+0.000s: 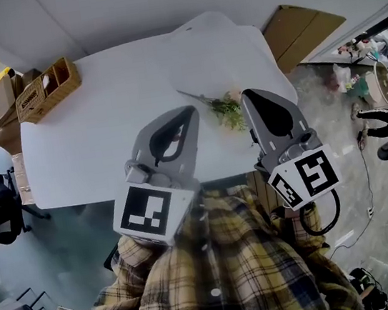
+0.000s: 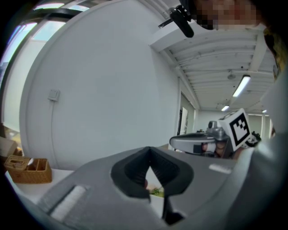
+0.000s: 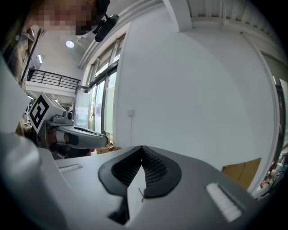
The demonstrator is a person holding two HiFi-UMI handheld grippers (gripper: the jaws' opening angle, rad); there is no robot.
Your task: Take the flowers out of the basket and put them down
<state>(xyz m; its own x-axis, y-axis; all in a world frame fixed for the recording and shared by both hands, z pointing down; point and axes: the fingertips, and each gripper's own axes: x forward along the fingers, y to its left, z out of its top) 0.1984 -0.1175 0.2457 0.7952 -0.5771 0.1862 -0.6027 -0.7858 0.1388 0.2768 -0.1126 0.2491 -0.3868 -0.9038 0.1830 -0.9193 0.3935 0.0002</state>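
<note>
Wicker basket [image 1: 47, 89] at table [image 1: 106, 149] corner, flowers [image 1: 228, 109] lying apart from it

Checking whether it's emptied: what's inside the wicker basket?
The flowers lie on the table. In the basket only something pale shows in one compartment; its walls hide the bottom.

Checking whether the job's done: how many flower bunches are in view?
1: the flowers lie on the table beside the right gripper; the inside of the basket is partly hidden.
</note>
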